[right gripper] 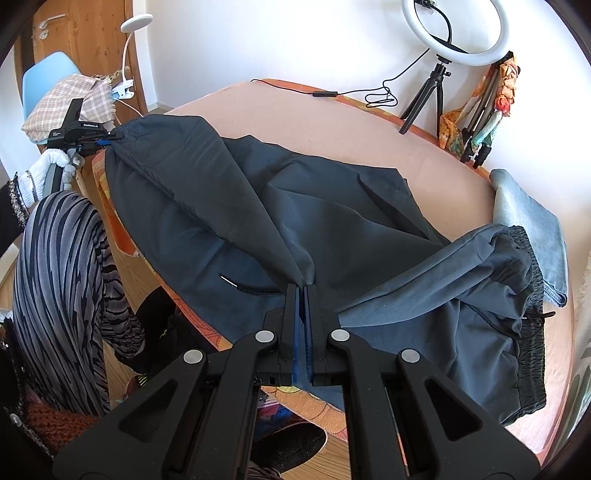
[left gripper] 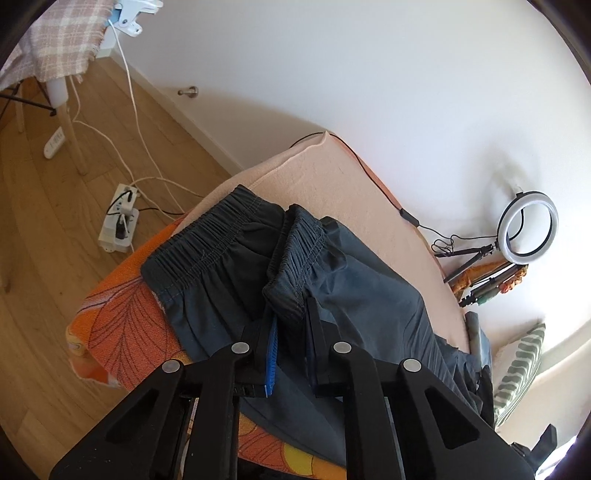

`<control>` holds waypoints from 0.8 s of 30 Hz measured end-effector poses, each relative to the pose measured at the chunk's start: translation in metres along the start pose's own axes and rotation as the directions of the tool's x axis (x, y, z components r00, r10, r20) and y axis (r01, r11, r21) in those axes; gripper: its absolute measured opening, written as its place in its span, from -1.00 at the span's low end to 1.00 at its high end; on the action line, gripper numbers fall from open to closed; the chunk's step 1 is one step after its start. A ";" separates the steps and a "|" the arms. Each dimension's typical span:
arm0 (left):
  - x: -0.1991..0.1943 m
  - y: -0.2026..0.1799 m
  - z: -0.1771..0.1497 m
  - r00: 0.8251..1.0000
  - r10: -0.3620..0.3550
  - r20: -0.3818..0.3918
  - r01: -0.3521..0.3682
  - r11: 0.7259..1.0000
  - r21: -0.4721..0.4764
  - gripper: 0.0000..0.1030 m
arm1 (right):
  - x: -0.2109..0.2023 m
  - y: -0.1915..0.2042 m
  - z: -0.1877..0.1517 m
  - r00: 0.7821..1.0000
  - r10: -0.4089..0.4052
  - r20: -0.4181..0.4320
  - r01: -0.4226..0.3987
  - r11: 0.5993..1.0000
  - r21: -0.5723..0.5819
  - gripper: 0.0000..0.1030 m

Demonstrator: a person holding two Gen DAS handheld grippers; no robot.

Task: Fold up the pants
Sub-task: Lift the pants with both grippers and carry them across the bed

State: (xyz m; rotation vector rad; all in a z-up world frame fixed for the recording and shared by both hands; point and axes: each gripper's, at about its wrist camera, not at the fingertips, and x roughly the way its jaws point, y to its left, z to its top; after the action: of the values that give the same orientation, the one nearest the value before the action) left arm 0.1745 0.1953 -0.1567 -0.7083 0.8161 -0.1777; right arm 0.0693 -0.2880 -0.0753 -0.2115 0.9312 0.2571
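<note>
Dark grey pants point(right gripper: 332, 206) lie spread on a table with a pink cloth point(right gripper: 295, 118). My right gripper point(right gripper: 303, 291) is shut on a fold of the pants fabric near the table's front edge. My left gripper point(left gripper: 290, 314) holds a bunch of the pants point(left gripper: 351, 288) near an elastic cuff point(left gripper: 295, 243); the fabric sits between its jaws. It also shows in the right wrist view point(right gripper: 107, 140), pinching the pants' far left end. The elastic waistband point(right gripper: 532, 332) lies at the right.
A ring light on a tripod point(right gripper: 454, 33) and its cable stand at the table's back. Folded blue jeans point(right gripper: 532, 229) lie at the right. A power strip point(left gripper: 120, 218) and cables lie on the wood floor. A chair with plaid cloth point(right gripper: 66, 99) stands left.
</note>
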 end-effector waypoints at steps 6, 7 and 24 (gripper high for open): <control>-0.019 0.017 0.015 0.997 0.008 0.072 -0.005 0.999 -0.038 -0.83 | 0.007 0.012 0.014 1.000 0.009 0.017 -0.008 1.000 -0.022 -0.94; -0.022 0.019 0.017 0.996 0.013 0.084 -0.010 0.999 -0.035 -0.83 | 0.009 0.015 0.017 1.000 0.011 0.019 -0.011 1.000 -0.029 -0.94; -0.039 0.035 0.023 0.983 0.180 0.021 -0.180 0.984 0.006 -0.34 | 0.037 0.018 -0.012 0.992 0.065 -0.108 -0.066 0.998 -0.007 -0.94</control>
State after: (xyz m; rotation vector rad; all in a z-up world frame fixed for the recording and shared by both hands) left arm 0.1602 0.2499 -0.1446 -0.6236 0.8548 -0.0104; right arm 0.0755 -0.2697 -0.1139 -0.2061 1.0449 0.3141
